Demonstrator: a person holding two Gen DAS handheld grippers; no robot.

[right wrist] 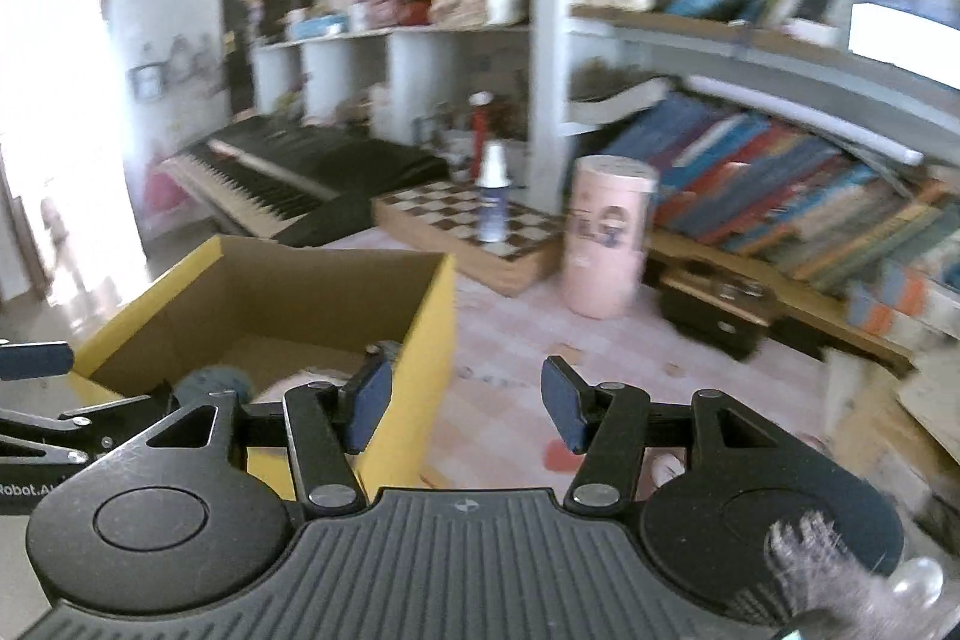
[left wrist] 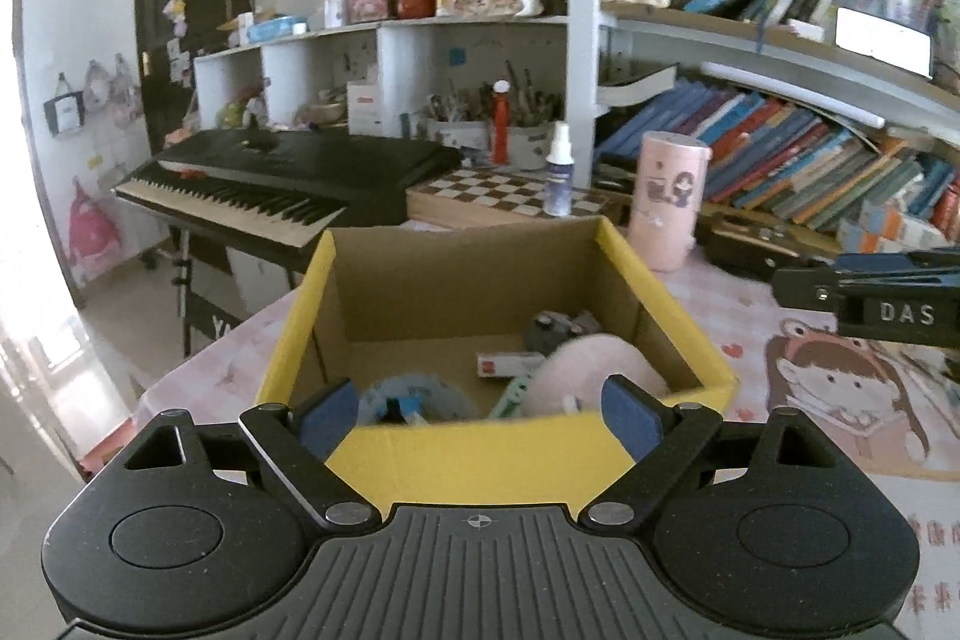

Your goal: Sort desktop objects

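A yellow cardboard box (left wrist: 480, 451) stands on the desk right in front of my left gripper (left wrist: 480, 409), which is open and empty with its fingers at the box's near wall. Inside the box lie a pink plush item (left wrist: 591, 370), a small red-and-white packet (left wrist: 510, 363), a blue round item (left wrist: 414, 400) and a dark grey object (left wrist: 558, 325). My right gripper (right wrist: 468, 403) is open and empty, just right of the box (right wrist: 420, 340), above the pink tablecloth (right wrist: 516, 334). The right wrist view is blurred.
A pink cylinder (left wrist: 669, 202), a spray bottle (left wrist: 559, 172) on a chessboard (left wrist: 498, 196), a keyboard piano (left wrist: 270, 184) and shelves of books (left wrist: 810, 160) stand behind the box. The right gripper's body (left wrist: 870, 298) shows at right.
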